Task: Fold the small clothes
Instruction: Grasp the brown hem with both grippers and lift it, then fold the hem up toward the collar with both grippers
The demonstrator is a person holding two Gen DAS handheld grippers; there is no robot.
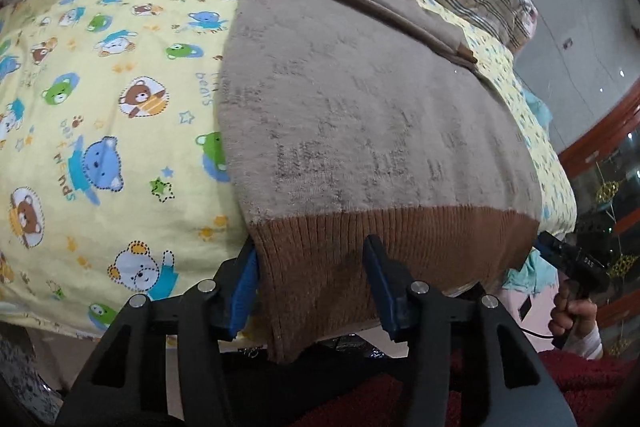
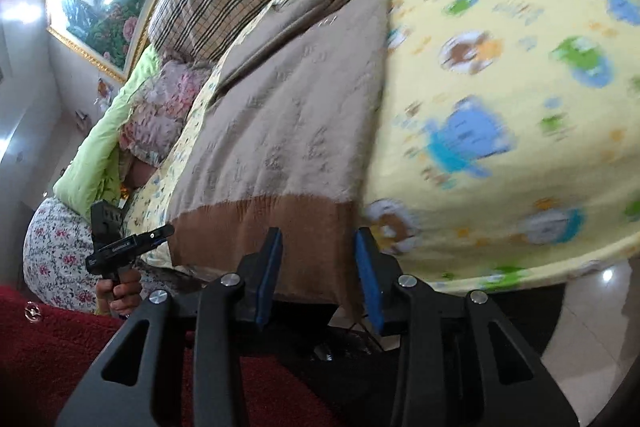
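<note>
One taupe sweater (image 1: 360,115) spread flat on a bear-print sheet (image 1: 100,107), brown ribbed hem (image 1: 360,247) draped over the bed edge. Two tongs at that hem: left tongs (image 1: 314,291) and right tongs (image 2: 320,275), both parted astride it, pads not pressing.

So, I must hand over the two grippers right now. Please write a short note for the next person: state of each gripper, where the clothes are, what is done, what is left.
Left gripper: jaws astride the brown ribbed hem at its left corner; the pads do not clearly press it.
Right gripper: jaws astride the hem's right corner, again no clear pinch.
Sweater: beige, lying flat on the yellow bear-print sheet, hem hanging over the near edge, sleeves already folded across the far part.
Left to do: close on both corners, carry the hem up toward the collar, then smooth the fold.
</note>
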